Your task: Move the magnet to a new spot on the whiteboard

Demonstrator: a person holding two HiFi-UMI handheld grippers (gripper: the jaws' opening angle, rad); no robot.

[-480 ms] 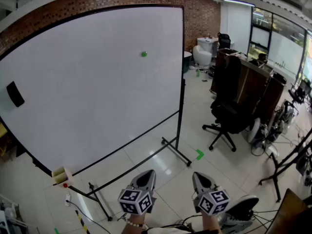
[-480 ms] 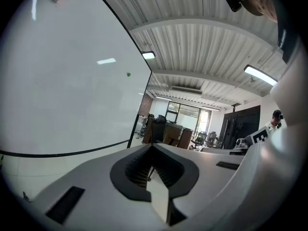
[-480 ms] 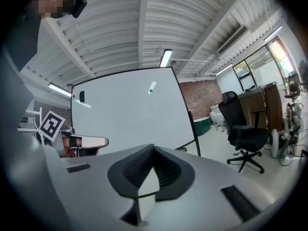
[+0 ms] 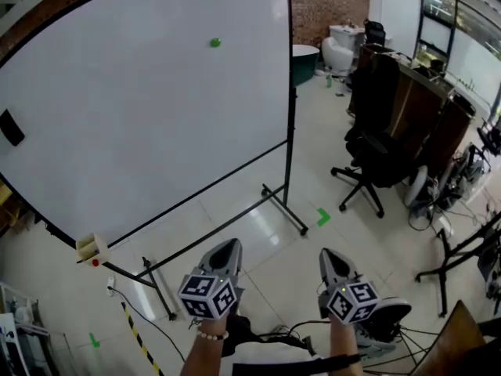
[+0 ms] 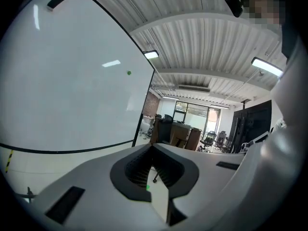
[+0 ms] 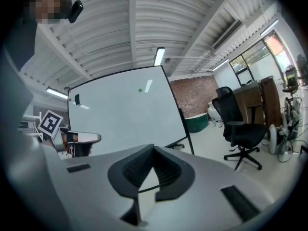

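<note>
Pale floor tiles (image 4: pixel 258 233) and a brick wall (image 4: pixel 325 2) at the top of the head view set the room. The magnet (image 4: pixel 215 42), small and green, sits high on the whiteboard (image 4: pixel 149 116), towards its upper right part and well in from the black frame. In the left gripper view it shows as a green dot near the board's right edge, and in the right gripper view it lies near the board's top edge.

A black eraser (image 4: pixel 11 128) clings to the board at the far left of the head view, well apart from the magnet. A small tray (image 4: pixel 91 249) hangs at the board's lower left corner, with something red on it. The board stands on a black stand (image 4: pixel 286 210) with feet on the tiles. A green mark (image 4: pixel 323 217) lies on the floor just right of the stand's foot. A black chair (image 4: pixel 376 151) stands further right, before dark wooden furniture.

At the bottom of the head view the left tongs (image 4: pixel 228 246) and the right tongs (image 4: pixel 328 255) are held side by side, each in a hand, both well short of the board and pointing towards it. Each pair has its jaws closed together with nothing between them.
</note>
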